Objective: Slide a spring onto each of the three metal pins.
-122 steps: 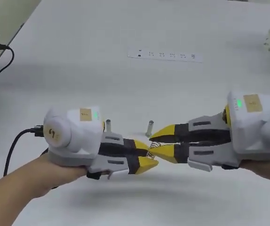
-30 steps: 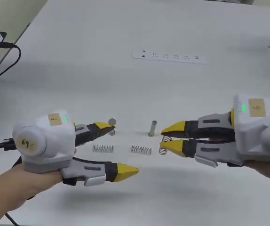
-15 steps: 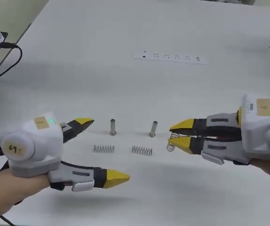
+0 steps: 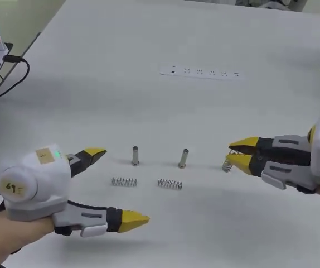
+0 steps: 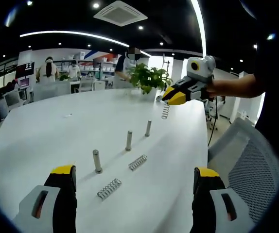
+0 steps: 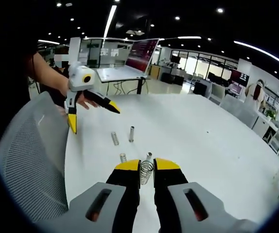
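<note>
Right gripper pinches a spring at its tips, near the end pin, while the left gripper is spread open and empty; best to centre the upright coil over the pin's tip before lowering.

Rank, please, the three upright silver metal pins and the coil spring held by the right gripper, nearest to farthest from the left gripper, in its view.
1. Silver metal pin at lower left.
2. Middle pin.
3. Far pin, upper right.
4. Thin wire coil spring in the right gripper, farthest.
</note>
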`<state>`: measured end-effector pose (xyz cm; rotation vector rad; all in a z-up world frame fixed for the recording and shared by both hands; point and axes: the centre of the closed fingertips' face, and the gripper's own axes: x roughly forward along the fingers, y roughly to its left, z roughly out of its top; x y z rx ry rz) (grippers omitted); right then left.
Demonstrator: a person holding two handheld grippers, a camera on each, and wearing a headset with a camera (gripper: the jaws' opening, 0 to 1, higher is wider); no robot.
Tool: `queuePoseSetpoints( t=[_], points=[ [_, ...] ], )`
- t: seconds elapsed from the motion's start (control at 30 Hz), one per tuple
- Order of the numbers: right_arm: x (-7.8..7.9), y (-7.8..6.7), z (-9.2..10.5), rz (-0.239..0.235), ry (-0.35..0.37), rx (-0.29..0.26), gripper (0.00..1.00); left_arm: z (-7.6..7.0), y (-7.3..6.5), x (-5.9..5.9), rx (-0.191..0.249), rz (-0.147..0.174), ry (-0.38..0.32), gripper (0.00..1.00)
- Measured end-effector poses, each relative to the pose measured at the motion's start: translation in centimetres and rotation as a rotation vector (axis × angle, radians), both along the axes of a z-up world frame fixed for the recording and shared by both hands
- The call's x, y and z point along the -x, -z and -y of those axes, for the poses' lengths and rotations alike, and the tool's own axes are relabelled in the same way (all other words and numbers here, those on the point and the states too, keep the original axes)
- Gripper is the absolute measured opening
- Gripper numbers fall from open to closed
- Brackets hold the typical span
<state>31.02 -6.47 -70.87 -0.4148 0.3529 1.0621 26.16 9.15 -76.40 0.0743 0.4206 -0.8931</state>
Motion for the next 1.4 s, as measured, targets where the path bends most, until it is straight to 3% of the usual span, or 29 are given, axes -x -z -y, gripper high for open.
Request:
queuePoseSetpoints(
  t=[0.57,1.0,1.4],
  points=[
    [-2.9,0.3,2.1,0.040,0.074,0.043,0.07,-0.7,0.2,0.3,-0.009,-0.008,-0.020,0.98],
    [-4.8,1.4,2.8,0.010,0.140,0.037,0.07,-0.9,0.6,0.7,-0.011,-0.021,-0.026,0.98],
    [-5.2,2.8,2.8,-0.009,0.153,0.053,0.07,-1.4,0.7,0.5,-0.013,-0.021,-0.044,0.98]
  ],
)
